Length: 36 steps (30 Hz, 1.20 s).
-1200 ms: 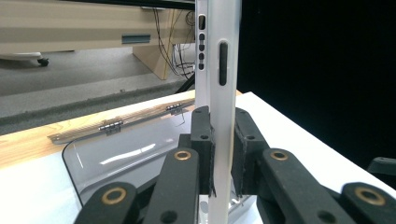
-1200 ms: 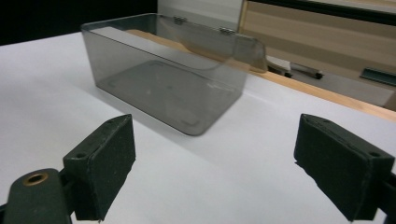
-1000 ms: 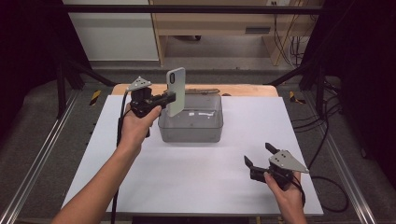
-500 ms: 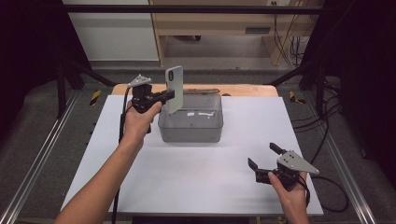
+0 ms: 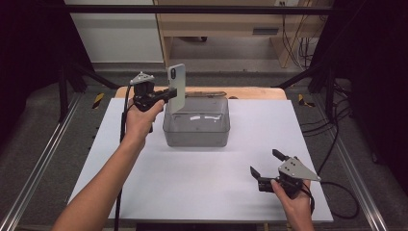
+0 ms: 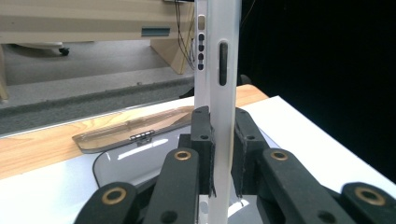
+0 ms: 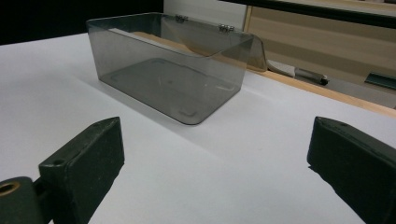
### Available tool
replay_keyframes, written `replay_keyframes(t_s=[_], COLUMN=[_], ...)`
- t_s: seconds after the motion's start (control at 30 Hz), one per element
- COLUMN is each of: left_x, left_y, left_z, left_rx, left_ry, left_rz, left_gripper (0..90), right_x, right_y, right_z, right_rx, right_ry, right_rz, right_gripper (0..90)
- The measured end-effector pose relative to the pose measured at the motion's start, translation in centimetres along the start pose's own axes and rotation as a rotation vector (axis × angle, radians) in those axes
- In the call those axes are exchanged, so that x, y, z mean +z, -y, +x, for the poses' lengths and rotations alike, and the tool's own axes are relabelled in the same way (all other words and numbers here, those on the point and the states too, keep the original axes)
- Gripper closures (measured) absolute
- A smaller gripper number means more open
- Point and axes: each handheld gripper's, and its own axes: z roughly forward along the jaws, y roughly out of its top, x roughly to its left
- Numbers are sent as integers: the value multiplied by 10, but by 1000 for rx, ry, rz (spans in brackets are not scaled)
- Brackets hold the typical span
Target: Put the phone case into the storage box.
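Note:
A white smartphone (image 5: pixel 176 87) stands upright in the air over the left rim of a clear grey plastic box (image 5: pixel 196 122). My left gripper (image 5: pixel 166 94) is shut on the phone's lower part. In the left gripper view the phone (image 6: pixel 219 70) rises edge-on between the pads (image 6: pixel 204 149), its side buttons showing. The box's hinged lid (image 6: pixel 135 133) lies open behind it on the wood. My right gripper (image 5: pixel 269 162) rests low near the table's front right, open and holding nothing. In the right gripper view the empty box (image 7: pixel 170 70) sits ahead beyond the spread jaws.
The white tabletop (image 5: pixel 202 168) spreads bare between the box and the right gripper. A wooden strip (image 5: pixel 250 92) runs along the far edge. Metal rails (image 5: pixel 38 159) flank the table, and cables (image 5: pixel 337 139) trail at the right.
The left gripper has carried the phone a little leftward and up over the box's left rim. The right gripper has slid toward the table's front right edge.

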Motion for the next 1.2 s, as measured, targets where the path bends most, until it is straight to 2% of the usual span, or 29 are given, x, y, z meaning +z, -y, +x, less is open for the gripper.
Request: replay_keyframes(t_s=[0.13,0.33,0.5,0.67,0.9,1.2], left_x=[2,5,8,10,17,22], left_y=[1,9,17,29,41,45], left_z=[0,2,5,9,10,10], left_rx=[-2,-29,-40,-72,-76,-85], left_ry=[-3,-2,-9,-5,-9,-11], left_rz=[10,19,48,66,100,116], left_gripper=[810,810,810,810,809,810], right_x=[1,-1,0,1,1,1], right_y=[0,0,0,0,1,1], right_z=[1,0,0,2,2,1], right_rx=[-8,-9,-6,-11,-12,-11], right_ry=[-1,4,2,-2,-3,-6], right_rz=[8,8,16,22,25,23], right_gripper=[46,46,47,47,47,48])
